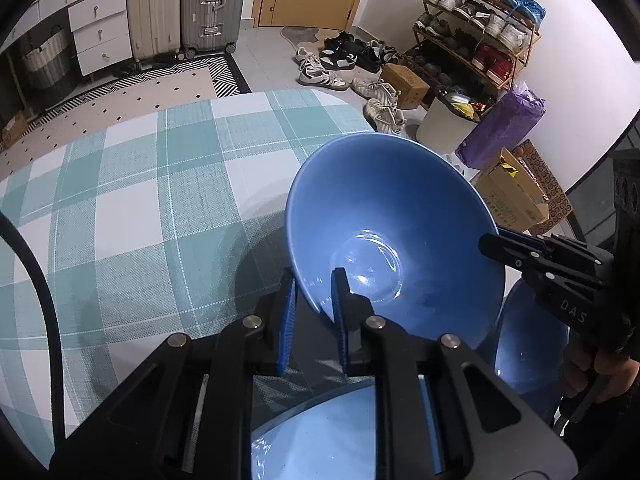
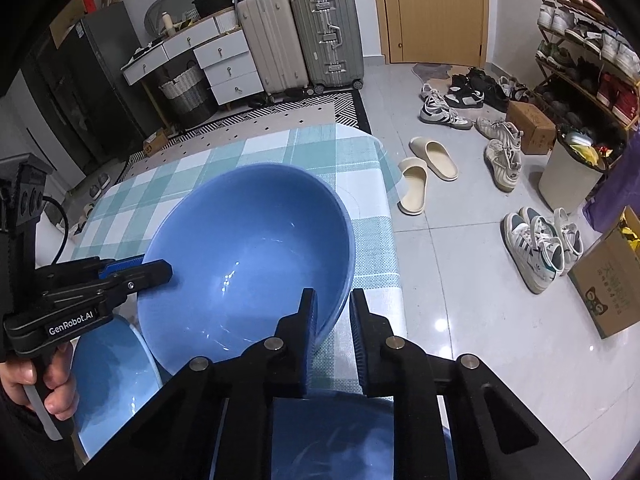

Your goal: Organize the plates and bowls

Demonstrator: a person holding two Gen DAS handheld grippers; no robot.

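Observation:
A large blue bowl (image 1: 394,220) is held tilted above the checked tablecloth (image 1: 132,200); it also shows in the right wrist view (image 2: 248,256). My left gripper (image 1: 314,292) is shut on the bowl's near rim. My right gripper (image 2: 334,308) is shut on the opposite rim, and it shows in the left wrist view (image 1: 520,254). A light blue dish (image 1: 316,436) lies under my left gripper. A darker blue bowl (image 1: 528,344) sits below the held bowl. In the right wrist view the light dish (image 2: 112,376) and the darker bowl (image 2: 332,436) lie below.
The table edge (image 2: 394,240) drops to a tiled floor with shoes (image 2: 536,244), slippers (image 2: 424,172) and cardboard boxes (image 2: 608,280). A shoe rack (image 1: 476,28), bin (image 1: 444,124), suitcases (image 2: 304,36) and drawers (image 2: 224,64) stand beyond.

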